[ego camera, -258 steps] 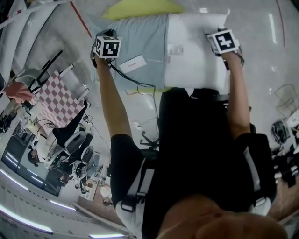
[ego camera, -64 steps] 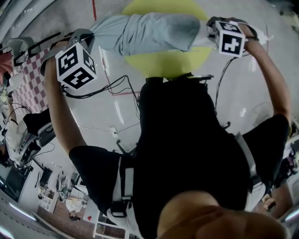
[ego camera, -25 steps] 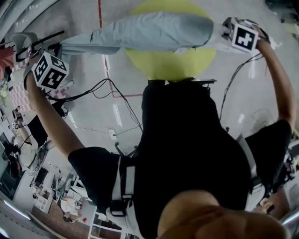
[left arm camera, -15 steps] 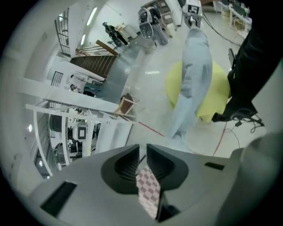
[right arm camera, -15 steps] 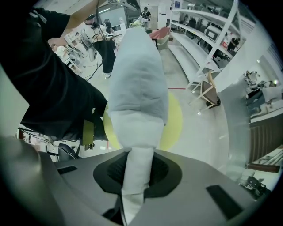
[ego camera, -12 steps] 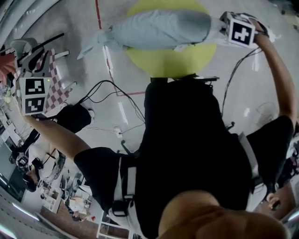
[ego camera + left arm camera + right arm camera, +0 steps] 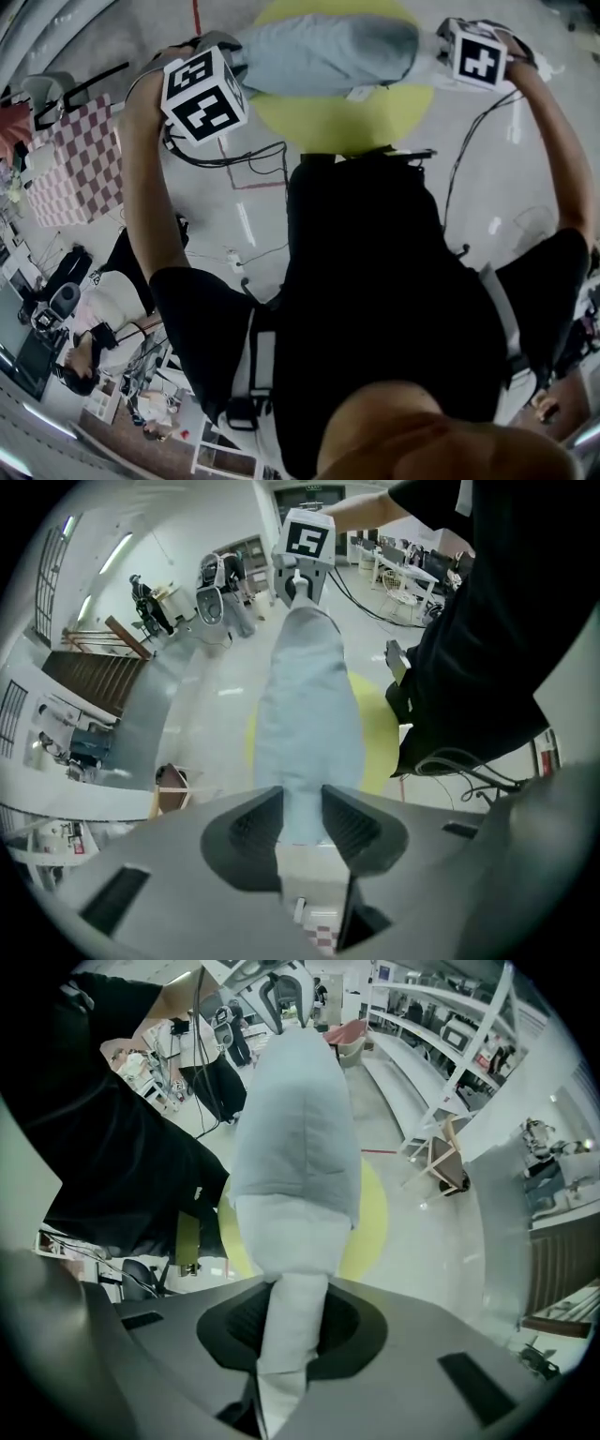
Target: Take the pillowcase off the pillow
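Note:
The pale blue pillowcase (image 7: 328,52) hangs stretched in the air above a round yellow mat (image 7: 347,117). My right gripper (image 7: 439,54) is shut on the white pillow (image 7: 286,1241), which sticks out of the case's open end; its pinched corner runs down between the pads (image 7: 292,1321). My left gripper (image 7: 230,56) is at the case's far, closed end. Its jaws have just been opening, and the tip of the pillowcase (image 7: 309,714) lies in the gap (image 7: 302,803) without being pressed. The right gripper's marker cube (image 7: 305,541) shows beyond the case.
Black cables (image 7: 234,155) trail over the grey floor to the left of my body. A red-and-white checked surface (image 7: 80,169) and office chairs lie further left. White shelving (image 7: 441,1054) and a wooden chair (image 7: 441,1162) stand beside the mat.
The left gripper let go of the pillowcase's end, swung out to the left, then came back to that end with its jaws open. The right gripper kept its hold and stayed put.

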`<state>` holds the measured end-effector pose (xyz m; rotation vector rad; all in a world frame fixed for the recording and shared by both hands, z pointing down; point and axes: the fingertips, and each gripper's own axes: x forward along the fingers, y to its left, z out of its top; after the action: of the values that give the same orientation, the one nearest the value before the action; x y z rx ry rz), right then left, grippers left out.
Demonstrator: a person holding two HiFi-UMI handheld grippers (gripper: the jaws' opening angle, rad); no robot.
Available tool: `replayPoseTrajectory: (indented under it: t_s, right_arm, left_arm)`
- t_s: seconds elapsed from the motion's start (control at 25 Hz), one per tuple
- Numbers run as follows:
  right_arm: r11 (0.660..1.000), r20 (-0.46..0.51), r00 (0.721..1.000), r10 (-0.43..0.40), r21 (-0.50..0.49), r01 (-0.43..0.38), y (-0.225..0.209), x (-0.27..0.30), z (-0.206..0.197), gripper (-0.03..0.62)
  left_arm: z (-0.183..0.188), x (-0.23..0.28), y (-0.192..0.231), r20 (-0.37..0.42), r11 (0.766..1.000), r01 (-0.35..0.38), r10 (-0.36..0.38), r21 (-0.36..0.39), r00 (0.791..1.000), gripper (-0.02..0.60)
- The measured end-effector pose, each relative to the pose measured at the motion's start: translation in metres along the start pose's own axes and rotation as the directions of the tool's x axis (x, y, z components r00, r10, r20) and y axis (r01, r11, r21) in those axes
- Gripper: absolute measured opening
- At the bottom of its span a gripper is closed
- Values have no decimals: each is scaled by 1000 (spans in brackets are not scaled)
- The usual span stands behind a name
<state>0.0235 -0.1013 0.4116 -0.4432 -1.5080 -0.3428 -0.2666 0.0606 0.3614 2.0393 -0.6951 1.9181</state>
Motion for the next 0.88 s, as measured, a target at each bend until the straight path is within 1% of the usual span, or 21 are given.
replayPoseTrajectory:
  t_s: [0.08, 0.16, 0.24, 0.36, 0.44, 0.56, 0.68, 0.72, 0.88]
  right_arm:
    - [1000, 0, 1000, 0, -4, 0, -3, -4, 0, 66]
    - [1000, 0, 1000, 7, -5, -7, -4, -5, 0, 69]
    - [1000, 2, 1000, 12, -5, -12, -3, -3, 0, 74]
    - [1000, 10, 1000, 15, -10, -15, -3, -1, -1, 78]
    - [1000, 15, 1000, 20, -15, -19, -1, 1, -1, 93]
    - [999, 19, 999, 32, -28, -31, 6, 6, 3, 145]
    - [999, 35, 999, 27, -25, -26, 5, 13, 7, 243]
    - [999, 44, 999, 29, -23, -28, 4, 15, 8, 262]
    - [998, 60, 996, 63, -22, -62, 8, 8, 5, 293]
  left_arm:
    - [0, -3, 4, -13, 1000, 7, -7, 11, 1000, 127]
    - [0, -3, 8, -22, 999, -2, 3, 45, 1000, 75]
    - [0, 2, 8, -37, 997, 1, 1, 72, 999, 60]
    - [2, 6, 8, -55, 999, 29, -27, 45, 998, 49]
    - [3, 10, 8, -63, 999, 27, -24, 47, 998, 26]
    - [2, 23, -1, -69, 997, 29, -24, 68, 997, 20]
    - [-1, 35, -6, -59, 996, 12, -7, 88, 998, 18]
    - [-2, 37, -6, -59, 996, 6, -1, 89, 998, 18]
    - [-1, 41, -10, -67, 996, 17, -12, 83, 998, 18]
